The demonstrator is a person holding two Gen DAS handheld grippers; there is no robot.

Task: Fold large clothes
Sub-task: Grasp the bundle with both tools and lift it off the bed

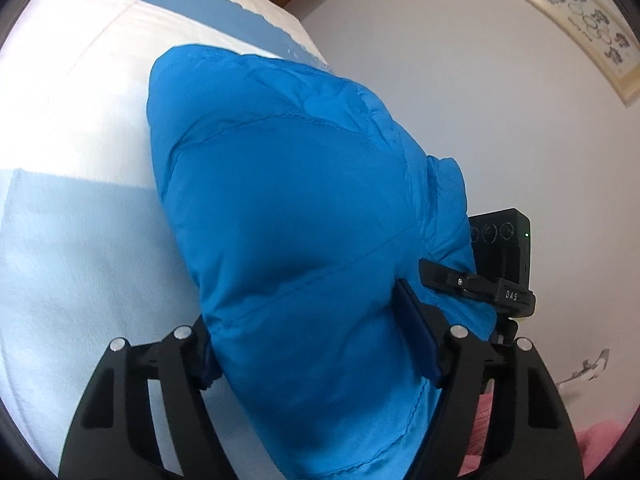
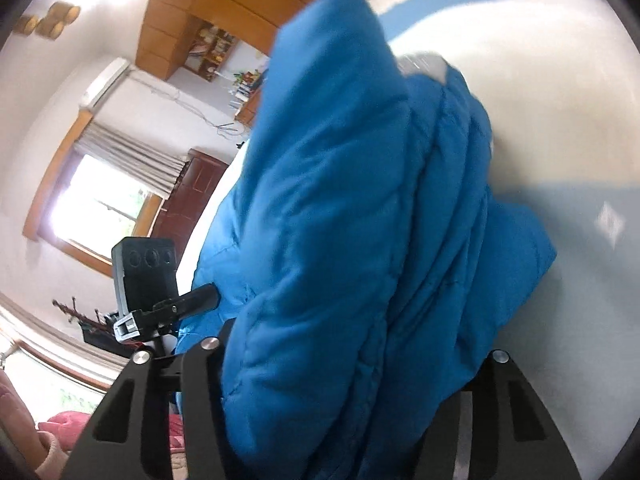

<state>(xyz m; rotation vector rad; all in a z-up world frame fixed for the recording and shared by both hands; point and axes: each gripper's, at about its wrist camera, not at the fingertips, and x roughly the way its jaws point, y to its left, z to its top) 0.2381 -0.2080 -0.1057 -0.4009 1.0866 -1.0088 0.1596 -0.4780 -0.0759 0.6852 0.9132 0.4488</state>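
A bed cover (image 1: pixel 80 128) in white and pale blue spreads below — a framed picture (image 1: pixel 588 32) hangs on the white wall. In the right wrist view, a bright window (image 2: pixel 100 200) with striped curtains (image 2: pixel 132 152), an air conditioner (image 2: pixel 105 82), wooden cabinets (image 2: pixel 224 12) — pink fabric (image 2: pixel 64 430) lies low.

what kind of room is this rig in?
Most likely a home bedroom. The blue quilted jacket lies on a bed with a white and pale blue sheet; the right wrist view shows a curtained window, a wall air conditioner and wooden cabinets.
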